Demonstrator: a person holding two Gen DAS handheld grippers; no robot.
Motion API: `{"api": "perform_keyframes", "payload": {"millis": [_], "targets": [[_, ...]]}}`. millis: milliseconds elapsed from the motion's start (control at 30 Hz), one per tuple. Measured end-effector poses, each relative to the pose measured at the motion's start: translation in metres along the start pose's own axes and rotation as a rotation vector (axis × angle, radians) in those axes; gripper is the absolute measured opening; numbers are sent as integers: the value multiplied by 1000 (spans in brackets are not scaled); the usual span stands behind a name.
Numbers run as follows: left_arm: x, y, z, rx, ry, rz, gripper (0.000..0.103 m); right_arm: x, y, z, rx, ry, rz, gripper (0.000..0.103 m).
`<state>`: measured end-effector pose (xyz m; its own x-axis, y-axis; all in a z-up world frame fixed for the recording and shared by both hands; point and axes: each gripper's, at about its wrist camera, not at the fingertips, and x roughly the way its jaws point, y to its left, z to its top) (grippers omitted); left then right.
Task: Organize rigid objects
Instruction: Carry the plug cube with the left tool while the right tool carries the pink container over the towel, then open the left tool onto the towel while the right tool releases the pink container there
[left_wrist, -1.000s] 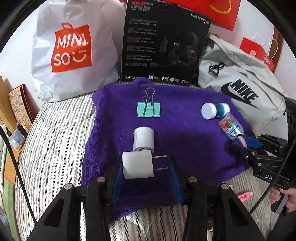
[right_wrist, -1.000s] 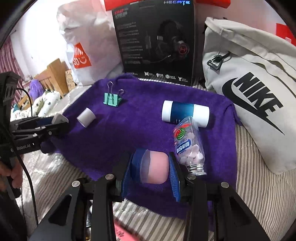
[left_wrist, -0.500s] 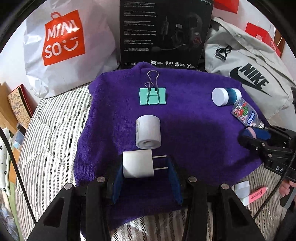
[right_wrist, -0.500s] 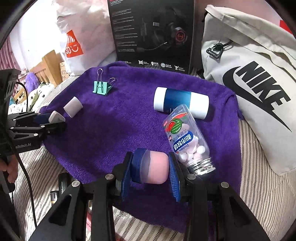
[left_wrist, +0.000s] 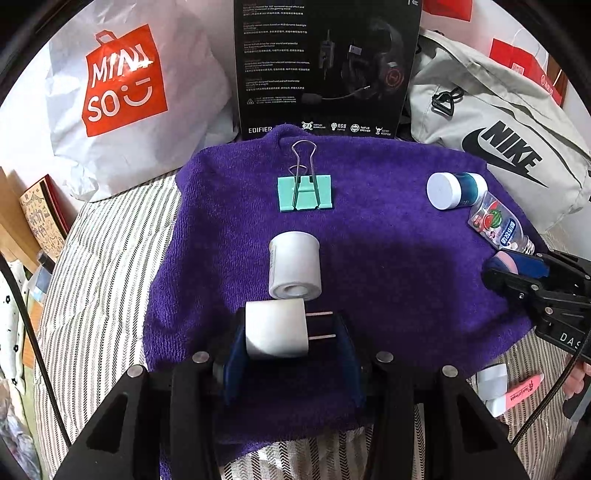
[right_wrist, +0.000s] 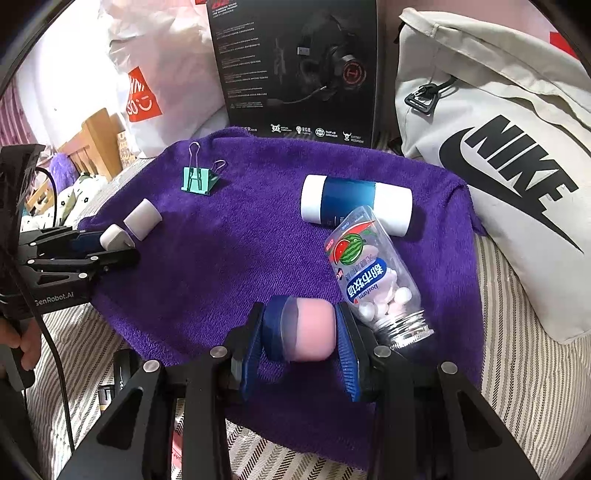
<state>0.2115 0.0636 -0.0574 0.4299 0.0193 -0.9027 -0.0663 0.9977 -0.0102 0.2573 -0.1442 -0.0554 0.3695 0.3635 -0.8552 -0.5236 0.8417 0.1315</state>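
left claw (left_wrist: 291, 334) nearer white roll (left_wrist: 294, 265), still grips plug (left_wrist: 276, 329) | right claw (right_wrist: 301, 326) still grips pink cap (right_wrist: 312, 328)

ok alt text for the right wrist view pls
The right gripper holds a pink cap just above a purple towel, beside an open candy bottle lying on its side. Farther back lie a blue and white tube and a green binder clip.

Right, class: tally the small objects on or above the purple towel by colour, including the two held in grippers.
White: 2, charger plug, tape roll
Green: 1, binder clip
Blue and white: 1, tube
Clear: 1, candy bottle
Pink: 1, cap
Total: 6
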Motion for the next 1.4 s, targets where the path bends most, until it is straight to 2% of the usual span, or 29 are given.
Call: {"api": "perform_keyframes", "payload": {"millis": [367, 633, 700, 767, 867, 1000, 1200, 1333, 1400], "targets": [[-4, 1, -2, -8, 7, 16, 49, -6, -5, -6, 42, -19, 23, 37], [-11, 0, -3, 8, -8, 48, 62, -7, -7, -5, 54, -4, 45, 39], [-12, 0, -3, 9, -4, 15, 70, -8, -7, -4, 55, -1, 58, 43], [-13, -2, -4, 16, -11, 20, 72, -9, -3, -5, 42, 1, 78, 51], [-14, -2, -4, 22, -13, 26, 72, -11, 0, -5, 39, 3, 56, 53], [-20, -1, -5, 25, -39, 36, 83, -19, -3, -6, 41, 0, 46, 62], [-48, -3, -4, 8, -58, 45, 83, -43, -9, -9, 45, -26, -6, 64], [-74, -15, -15, 9, -77, 31, 87, -68, -12, -24, 72, -59, -39, 77], [-83, -24, -23, 8, -71, 14, 88, -79, -12, -35, 90, -64, -39, 79]]}}
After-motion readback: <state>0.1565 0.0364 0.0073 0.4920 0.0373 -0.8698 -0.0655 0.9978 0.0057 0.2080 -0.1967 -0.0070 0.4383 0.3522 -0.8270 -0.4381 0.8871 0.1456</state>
